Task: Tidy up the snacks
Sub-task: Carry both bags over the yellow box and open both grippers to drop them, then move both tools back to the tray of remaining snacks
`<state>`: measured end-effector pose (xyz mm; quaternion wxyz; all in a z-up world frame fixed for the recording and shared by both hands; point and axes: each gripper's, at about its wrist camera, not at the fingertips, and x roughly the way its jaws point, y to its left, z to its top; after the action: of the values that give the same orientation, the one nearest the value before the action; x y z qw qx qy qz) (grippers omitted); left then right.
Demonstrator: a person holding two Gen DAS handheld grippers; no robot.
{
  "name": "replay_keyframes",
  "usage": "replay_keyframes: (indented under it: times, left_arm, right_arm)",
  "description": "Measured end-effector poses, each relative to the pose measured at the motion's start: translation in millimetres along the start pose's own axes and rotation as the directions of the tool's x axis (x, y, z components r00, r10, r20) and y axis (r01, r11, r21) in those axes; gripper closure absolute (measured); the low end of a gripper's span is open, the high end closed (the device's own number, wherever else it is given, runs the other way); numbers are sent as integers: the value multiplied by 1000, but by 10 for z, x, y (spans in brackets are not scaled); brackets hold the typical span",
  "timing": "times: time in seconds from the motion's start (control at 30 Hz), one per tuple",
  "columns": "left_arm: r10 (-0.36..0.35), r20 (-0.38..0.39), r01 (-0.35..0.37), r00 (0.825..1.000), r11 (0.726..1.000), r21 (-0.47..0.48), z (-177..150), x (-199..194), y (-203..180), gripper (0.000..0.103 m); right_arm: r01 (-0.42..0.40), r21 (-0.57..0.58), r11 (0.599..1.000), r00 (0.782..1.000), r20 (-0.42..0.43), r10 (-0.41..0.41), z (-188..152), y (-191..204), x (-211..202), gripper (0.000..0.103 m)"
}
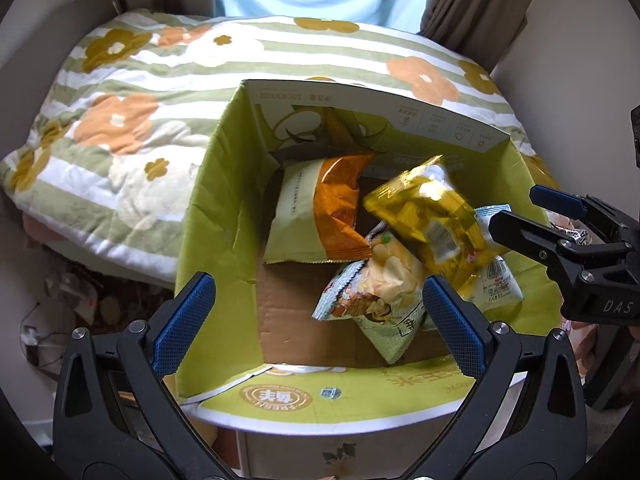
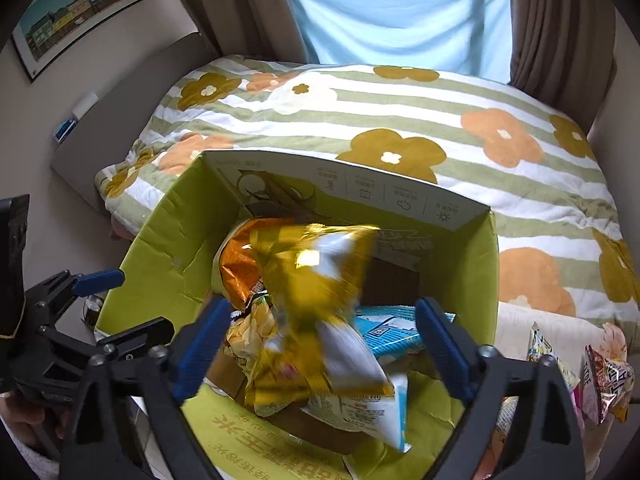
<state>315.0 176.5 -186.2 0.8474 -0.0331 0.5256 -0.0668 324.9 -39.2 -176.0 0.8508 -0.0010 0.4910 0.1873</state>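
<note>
An open green cardboard box [image 1: 212,208] holds several snack bags. A blurred yellow bag [image 1: 432,216] is in the air over the box, free of both grippers; it also shows in the right wrist view [image 2: 316,300]. Under it lie an orange and pale green bag [image 1: 316,216], a pale green nut bag [image 1: 376,292] and a blue and white bag [image 2: 388,332]. My left gripper [image 1: 316,320] is open and empty over the box's near edge. My right gripper [image 2: 324,344] is open and empty above the box; it shows at the right of the left wrist view [image 1: 516,212].
The box [image 2: 168,240] stands against a bed with a floral striped quilt [image 2: 400,120]. More snack packets [image 2: 600,376] lie to the right of the box. Curtains [image 2: 556,24] and a window are behind the bed. Clutter lies on the floor [image 1: 80,300] at the left.
</note>
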Motion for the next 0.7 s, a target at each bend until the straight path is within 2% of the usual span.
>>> replay_keyframes:
  times: [0.33, 0.7]
  left_arm:
    - [-25, 36, 25, 999, 999, -20, -113, -155, 58, 0]
    - [-60, 68, 58, 996, 998, 27, -169, -321, -65, 0]
  right_arm:
    - [8, 4, 1000, 1000, 30, -8, -66, 88, -153, 9]
    - [66, 45, 997, 995, 69, -69, -191, 118, -457, 9]
